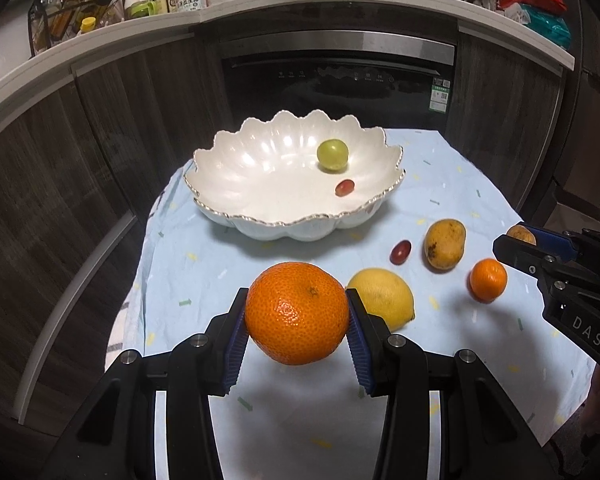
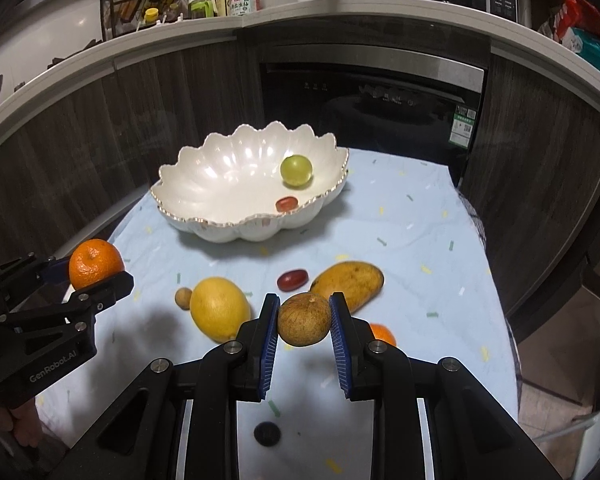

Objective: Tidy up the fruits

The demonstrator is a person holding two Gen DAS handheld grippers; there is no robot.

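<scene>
My left hand-held gripper (image 1: 296, 314) is clamped on a large orange (image 1: 297, 312), its ribbed blue pads pressing the dimpled, glossy peel from either side; the fruit is round and slightly squat, its stem dimple turned up and a little to the right, and it hangs above the near part of the worktop (image 1: 480, 184). My right hand-held gripper (image 2: 304, 320) holds a small brown round fruit (image 2: 305, 319) with a dull, rough, speckled skin, stem scar upward, raised over the cloth.

The worktop wears a pale blue cloth (image 2: 420, 240), lightly creased and flecked with small coloured dashes. Toward its far side sits a white bowl (image 1: 236, 184), glazed and pearly, with a scalloped, petal-like rim edged in silver. Inside it lie a smooth green grape (image 1: 332, 154) and a red grape (image 1: 345, 187), the red one's long axis running roughly left to right.

On the cloth between the bowl and me: a matte yellow lemon (image 1: 382, 298) with its pointed tip toward the right, a yellow mango (image 1: 445, 244) spotted with brown, its long axis slanting from near-left to far-right, a dark red grape (image 1: 401, 252) just left of the mango, and a small orange (image 1: 488, 279) to its right.
</scene>
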